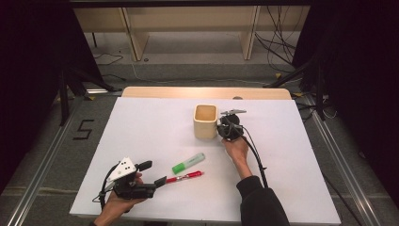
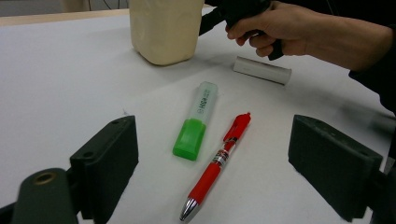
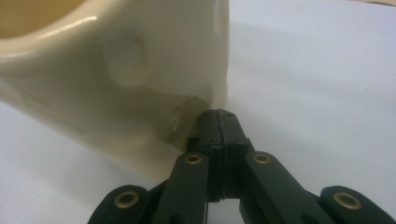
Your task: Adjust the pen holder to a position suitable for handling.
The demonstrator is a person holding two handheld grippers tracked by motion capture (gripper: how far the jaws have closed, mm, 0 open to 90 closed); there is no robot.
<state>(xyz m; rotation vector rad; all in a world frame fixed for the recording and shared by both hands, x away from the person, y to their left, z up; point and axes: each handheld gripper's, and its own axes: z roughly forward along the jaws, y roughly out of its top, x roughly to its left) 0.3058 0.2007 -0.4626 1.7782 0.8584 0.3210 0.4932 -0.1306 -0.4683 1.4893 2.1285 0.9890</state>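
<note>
From the high view, the person's right forearm reaches up the white counter [image 1: 141, 122] from the bottom edge, the hand wrapped round the right gripper [image 1: 221, 128], whose tip sits against the right wall of the cream cup [image 1: 205, 121]. The left gripper [image 1: 157, 173] rests low at the near left corner, tilted toward the middle, its jaws spread wide and empty. Just past it lie a red pen [image 1: 184, 178] and a green highlighter [image 1: 188, 163], side by side and apart from the cup.

In the left gripper view, the two black jaws stand far apart with nothing pressed between them — the highlighter [image 2: 195, 122] and pen [image 2: 218, 164] lie on the counter ahead. Beyond, the cup [image 2: 164, 29] stands upright, a white tube [image 2: 262, 70] lies near it, and the right hand grips its tool beside the cup.

In the right gripper view, the jaws are pressed fully together, holding nothing — their tip meets the cup's [image 3: 140, 84] lower side wall.
</note>
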